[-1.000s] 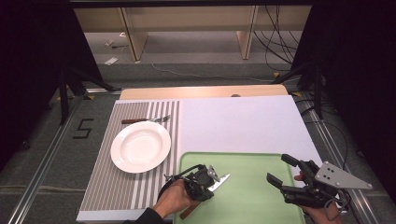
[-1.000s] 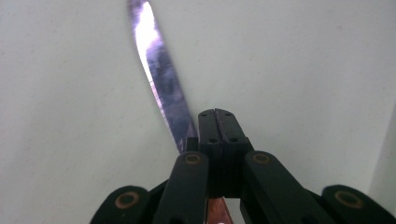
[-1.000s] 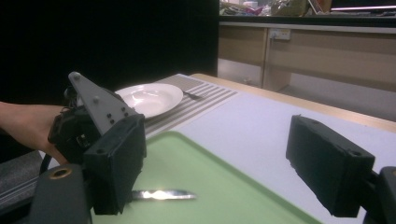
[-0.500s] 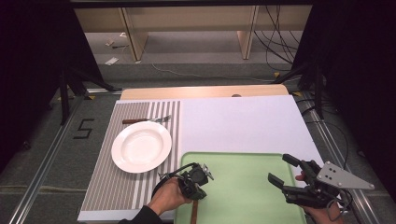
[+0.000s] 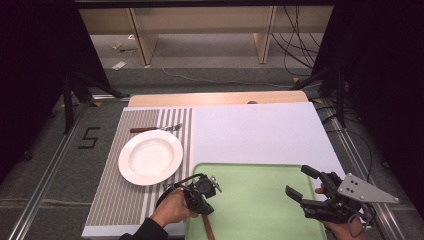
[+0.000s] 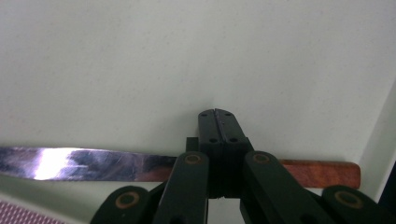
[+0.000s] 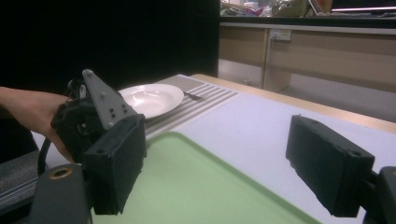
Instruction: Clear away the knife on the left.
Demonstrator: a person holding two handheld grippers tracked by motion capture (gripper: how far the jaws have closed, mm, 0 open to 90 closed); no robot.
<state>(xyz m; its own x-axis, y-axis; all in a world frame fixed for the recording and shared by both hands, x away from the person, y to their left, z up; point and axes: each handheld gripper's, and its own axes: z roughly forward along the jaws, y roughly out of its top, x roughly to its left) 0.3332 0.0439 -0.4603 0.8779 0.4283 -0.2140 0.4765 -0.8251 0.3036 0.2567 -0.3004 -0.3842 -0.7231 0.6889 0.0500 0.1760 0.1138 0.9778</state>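
Two mats cover the tabletop [image 5: 215, 98]: a white one [image 5: 255, 132] and a striped one [image 5: 150, 117] at its left, with a green tray [image 5: 255, 200] lying on the near edge. A white plate [image 5: 150, 156] sits on the striped mat, a fork [image 5: 155, 129] just beyond it. The right gripper [image 5: 302, 182] hovers over the tray's right edge, its jaws wide apart and holding nothing. The left gripper [image 5: 205, 197] is down at the tray's near left corner, its jaws closed on a knife [image 6: 84, 163] where the shiny blade meets the wooden handle [image 6: 322, 171]; the knife lies flat on or just above the tray floor, and I cannot tell whether it is lifted clear yet. The step in hand looks like picking up the knife to finish the place setting. The next move probably calls for raising it level, clearing the tray's raised rim, and carrying it toward the striped mat beside the plate without letting it swivel in the grip.
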